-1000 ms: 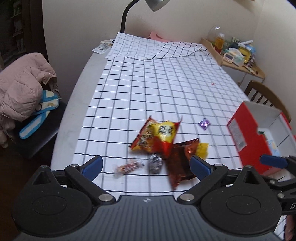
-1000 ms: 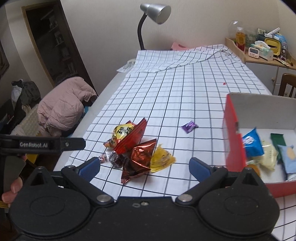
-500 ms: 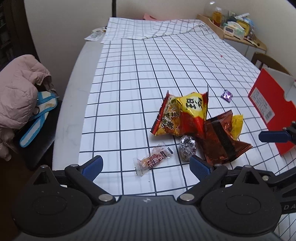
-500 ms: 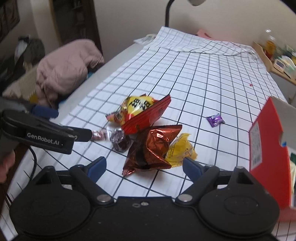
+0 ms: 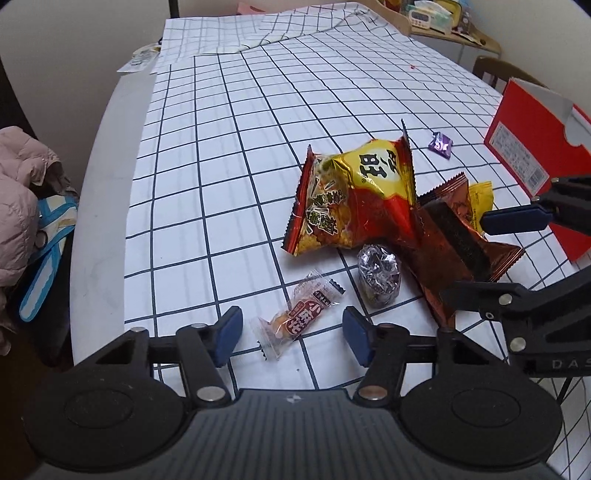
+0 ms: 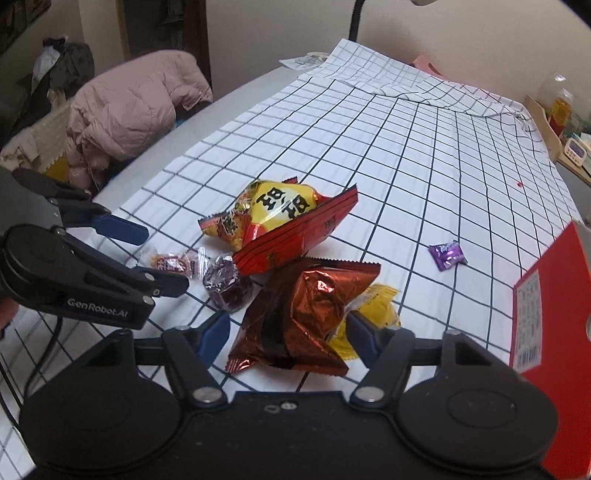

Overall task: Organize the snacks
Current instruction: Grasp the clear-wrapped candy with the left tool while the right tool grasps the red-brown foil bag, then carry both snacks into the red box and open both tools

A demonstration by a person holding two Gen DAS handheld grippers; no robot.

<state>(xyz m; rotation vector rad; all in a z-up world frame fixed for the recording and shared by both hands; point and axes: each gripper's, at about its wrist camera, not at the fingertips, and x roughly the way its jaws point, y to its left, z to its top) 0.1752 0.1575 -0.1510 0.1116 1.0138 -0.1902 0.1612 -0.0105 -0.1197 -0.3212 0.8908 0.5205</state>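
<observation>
A small clear-wrapped snack (image 5: 295,317) lies on the checked cloth between the pads of my left gripper (image 5: 291,338), whose jaws are closing and do not touch it. My right gripper (image 6: 288,336) straddles a copper foil packet (image 6: 306,306), its jaws also closing, with a gap left at the left pad. A yellow packet (image 6: 376,302) lies half under the copper one. Behind them rest a yellow-red bag (image 6: 280,218) and a silver foil candy (image 5: 379,275). A purple candy (image 5: 440,144) lies apart, toward the red box (image 6: 546,306).
The red box (image 5: 532,155) stands at the right table edge. A pink jacket (image 6: 125,110) is draped over a chair left of the table. A wooden shelf (image 5: 443,22) of small items and a chair back (image 5: 495,70) are at the far right.
Both grippers have come down and closer to the snack pile. Their jaws have narrowed from wide open, the left around the small snack and the right around the copper packet.
</observation>
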